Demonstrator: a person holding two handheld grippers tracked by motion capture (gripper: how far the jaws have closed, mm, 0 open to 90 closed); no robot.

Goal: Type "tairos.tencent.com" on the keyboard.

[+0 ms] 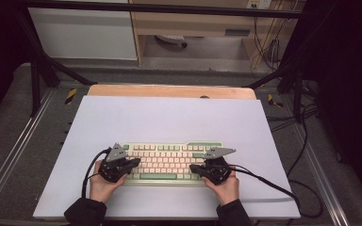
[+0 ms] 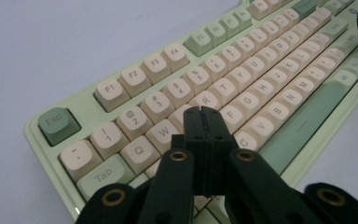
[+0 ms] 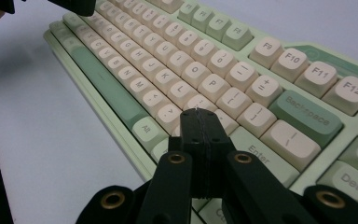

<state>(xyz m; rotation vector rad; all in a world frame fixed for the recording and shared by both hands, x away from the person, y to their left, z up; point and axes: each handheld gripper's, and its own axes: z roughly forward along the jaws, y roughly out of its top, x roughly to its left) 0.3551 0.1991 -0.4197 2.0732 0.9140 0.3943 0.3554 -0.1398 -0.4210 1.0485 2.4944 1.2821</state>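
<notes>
Keyboard (image 2: 242, 74) keys read Esc, Tab, Backspace, Enter; left gripper (image 2: 203, 112) and right gripper (image 3: 198, 114) both closed together, empty

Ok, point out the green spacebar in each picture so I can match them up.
High view: the spacebar lies in the keyboard's near row, midway between the two hands.
Left gripper view: it runs as a long green bar right of the shut left claw.
Right gripper view: it slants up and left, left of the shut right claw.
Shared landmark: the keyboard's pale green frame edging the spacebar.
</notes>
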